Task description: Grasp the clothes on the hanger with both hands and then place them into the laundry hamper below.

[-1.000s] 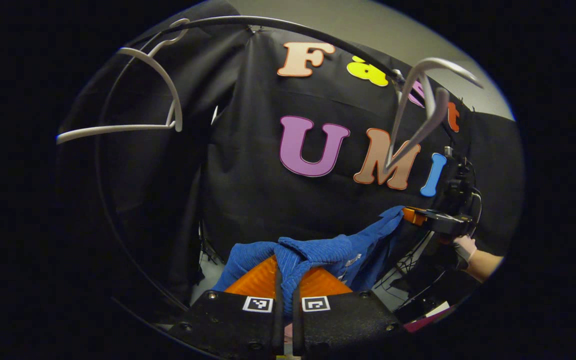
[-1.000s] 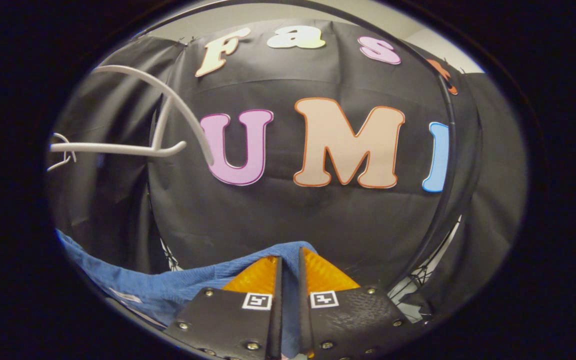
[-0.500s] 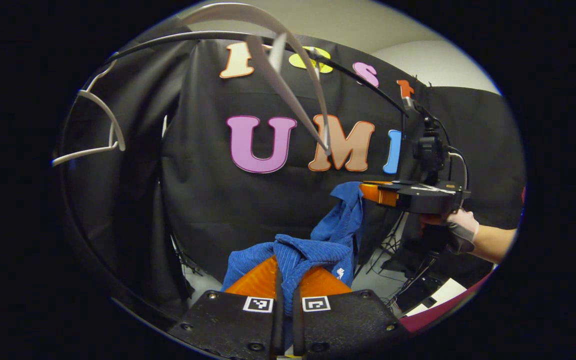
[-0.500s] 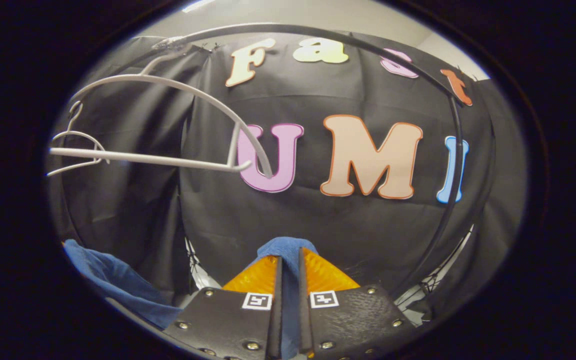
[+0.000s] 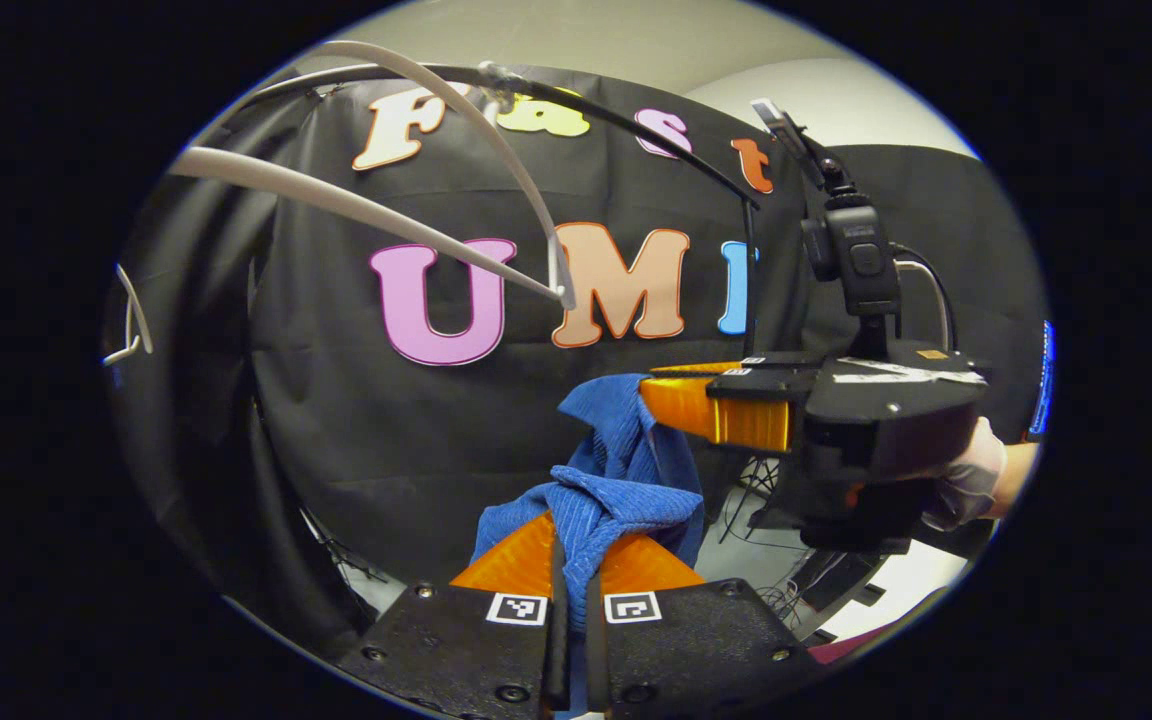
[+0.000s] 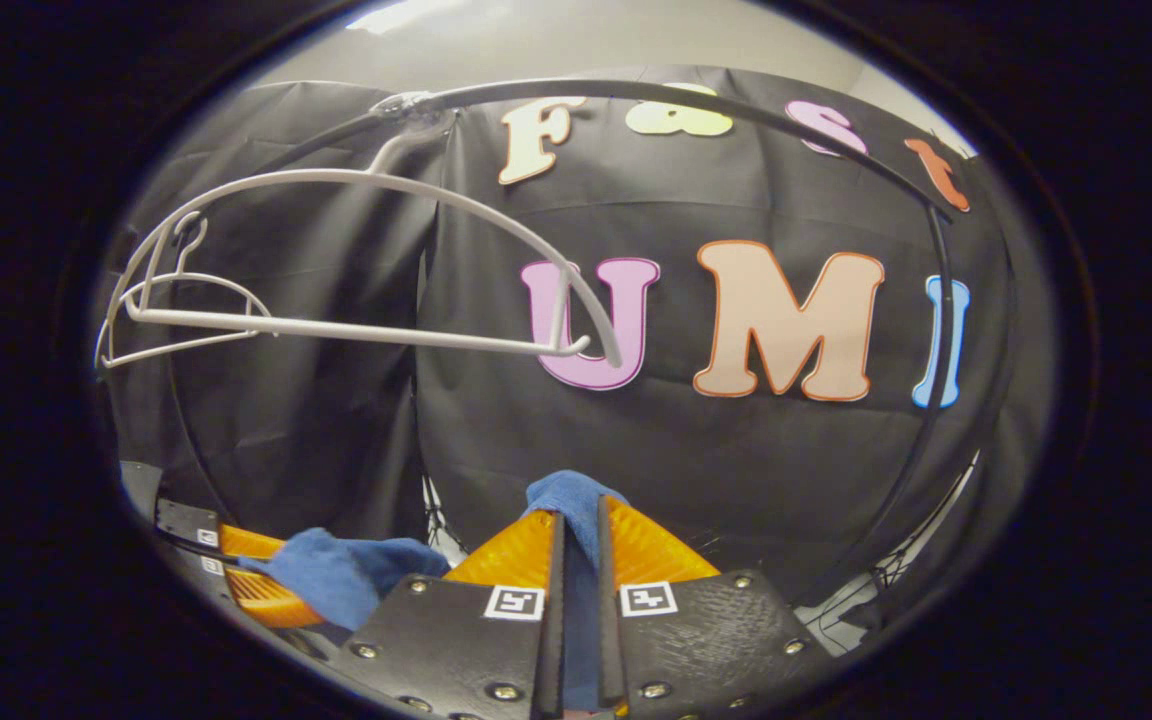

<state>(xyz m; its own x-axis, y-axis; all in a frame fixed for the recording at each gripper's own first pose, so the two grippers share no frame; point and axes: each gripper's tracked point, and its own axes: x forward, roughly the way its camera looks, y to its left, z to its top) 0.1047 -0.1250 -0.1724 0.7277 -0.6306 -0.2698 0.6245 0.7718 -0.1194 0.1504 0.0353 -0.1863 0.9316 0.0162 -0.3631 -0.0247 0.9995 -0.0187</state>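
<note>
A blue knitted garment [image 5: 626, 470] hangs bunched between my two grippers, off the hangers. My left gripper [image 5: 572, 540] is shut on one fold of it in the left gripper view. There the right gripper [image 5: 661, 400] comes in from the right, held by a gloved hand [image 5: 971, 480], with its fingers closed on the garment's upper end. In the right gripper view my right gripper [image 6: 576, 520] pinches blue cloth [image 6: 566, 495], and the left gripper [image 6: 261, 575] shows at the lower left with more of the cloth [image 6: 346, 580]. A bare white hanger [image 6: 356, 330] hangs above.
A black curved rail [image 6: 696, 95] carries the white hanger [image 5: 386, 215] and a second white hanger [image 6: 186, 285] farther left. The black cloth wall is close behind. Cables and a pale floor [image 5: 896, 590] lie at the lower right of the left gripper view.
The two grippers have come closer together, so the stretched garment now hangs bunched between them. The right gripper looms larger in the left gripper view. The bare hanger has swung.
</note>
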